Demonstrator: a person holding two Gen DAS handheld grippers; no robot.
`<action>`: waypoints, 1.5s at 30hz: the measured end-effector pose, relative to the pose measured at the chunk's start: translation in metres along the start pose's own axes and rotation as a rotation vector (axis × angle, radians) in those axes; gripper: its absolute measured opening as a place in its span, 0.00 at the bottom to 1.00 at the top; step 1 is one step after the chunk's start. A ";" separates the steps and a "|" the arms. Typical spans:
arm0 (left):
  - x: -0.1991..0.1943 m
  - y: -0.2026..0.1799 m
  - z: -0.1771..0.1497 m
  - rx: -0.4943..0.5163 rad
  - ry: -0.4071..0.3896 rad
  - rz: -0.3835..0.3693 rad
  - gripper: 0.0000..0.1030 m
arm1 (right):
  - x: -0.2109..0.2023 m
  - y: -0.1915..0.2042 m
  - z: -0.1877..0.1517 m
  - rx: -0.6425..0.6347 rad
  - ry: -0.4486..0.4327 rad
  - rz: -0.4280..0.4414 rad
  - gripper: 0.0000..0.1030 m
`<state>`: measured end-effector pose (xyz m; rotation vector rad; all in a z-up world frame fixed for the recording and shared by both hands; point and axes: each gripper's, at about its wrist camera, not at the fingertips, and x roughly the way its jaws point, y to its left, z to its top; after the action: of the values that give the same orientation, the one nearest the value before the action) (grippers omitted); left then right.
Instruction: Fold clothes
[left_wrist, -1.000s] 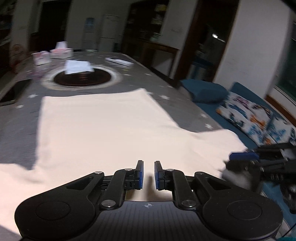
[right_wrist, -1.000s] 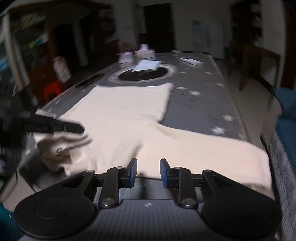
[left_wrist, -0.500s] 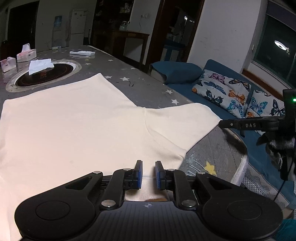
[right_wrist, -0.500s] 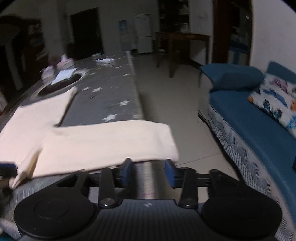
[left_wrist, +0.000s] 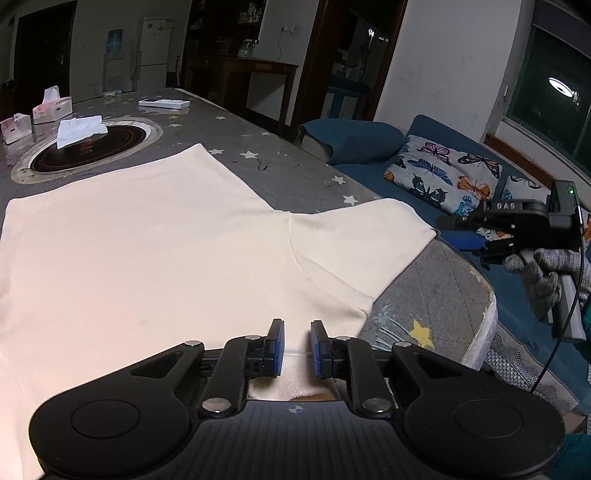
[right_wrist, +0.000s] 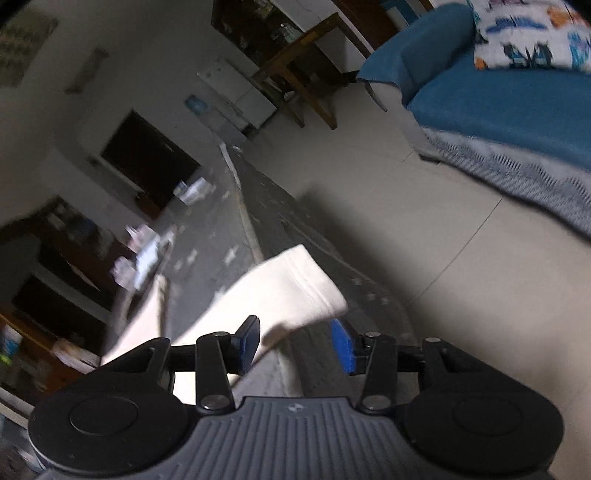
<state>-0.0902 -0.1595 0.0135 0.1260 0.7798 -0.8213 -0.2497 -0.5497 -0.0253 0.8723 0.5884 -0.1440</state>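
Cream T-shirt (left_wrist: 155, 236) spread flat on the grey table (left_wrist: 291, 173), sleeve reaching the right edge.
Soft, light, limp cloth, probably best pinched at hems. Left gripper (left_wrist: 297, 349), tilted down over the collar edge, fingers narrowly apart, nothing clamped; right gripper (right_wrist: 295, 345), rolled sideways, fingers just opening around the sleeve cuff (right_wrist: 310, 291).
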 end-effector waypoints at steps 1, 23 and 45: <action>0.000 -0.001 0.000 0.002 0.001 0.001 0.17 | 0.001 -0.002 0.000 0.012 0.006 0.009 0.42; 0.002 -0.017 0.009 0.068 -0.005 0.002 0.25 | 0.003 0.027 0.040 -0.045 -0.155 0.086 0.04; -0.043 0.021 0.005 -0.022 -0.142 0.054 0.41 | 0.019 0.240 0.023 -0.532 -0.058 0.290 0.04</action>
<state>-0.0913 -0.1207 0.0424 0.0680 0.6484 -0.7623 -0.1399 -0.4100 0.1393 0.4258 0.4104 0.2426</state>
